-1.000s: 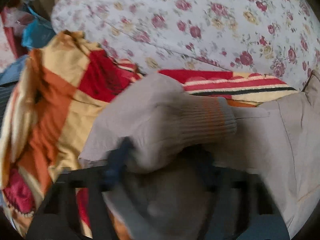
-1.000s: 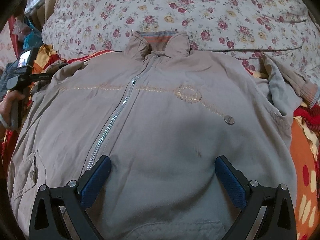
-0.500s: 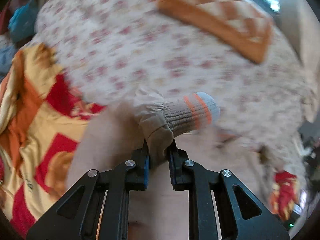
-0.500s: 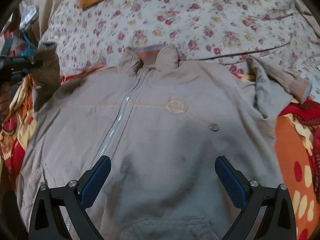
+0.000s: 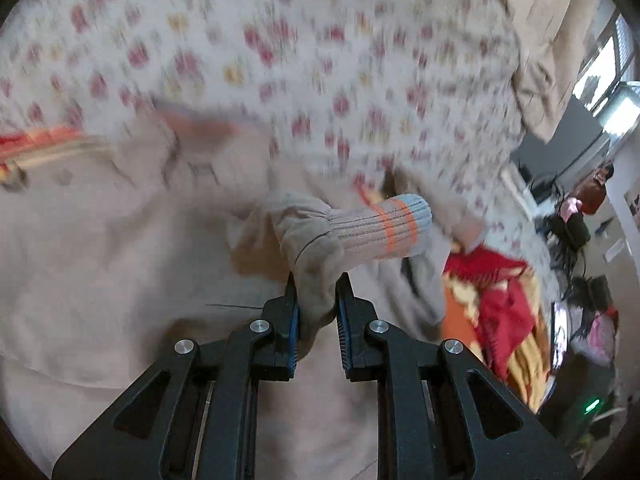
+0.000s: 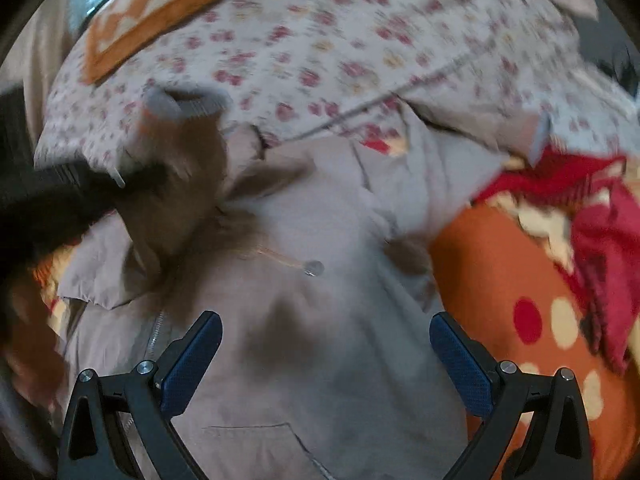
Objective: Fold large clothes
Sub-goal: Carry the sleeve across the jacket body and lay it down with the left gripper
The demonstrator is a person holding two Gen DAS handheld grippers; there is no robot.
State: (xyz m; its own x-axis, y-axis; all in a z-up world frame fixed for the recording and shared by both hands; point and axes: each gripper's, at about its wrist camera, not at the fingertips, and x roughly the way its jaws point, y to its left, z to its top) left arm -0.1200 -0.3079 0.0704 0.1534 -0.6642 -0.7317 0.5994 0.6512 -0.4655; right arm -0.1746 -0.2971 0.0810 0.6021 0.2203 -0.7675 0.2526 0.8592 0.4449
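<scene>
A beige zip jacket lies front up on the bed, its zipper at lower left. My left gripper is shut on the jacket's sleeve just behind the ribbed cuff with its orange stripes, and holds it raised over the jacket's body. In the right wrist view the lifted sleeve hangs over the jacket's left shoulder, the cuff on top, with the dark left gripper beside it. My right gripper is open above the jacket's chest, nothing between its fingers.
A floral bedsheet covers the bed behind the jacket. An orange checked cushion lies at the back left. An orange, red and cream blanket is bunched at the right. A person is at the far right beside room clutter.
My left gripper closed on the sleeve near the cuff, lifted it off the blanket and swung it right over the jacket. The right gripper stayed open and shifted rightward.
</scene>
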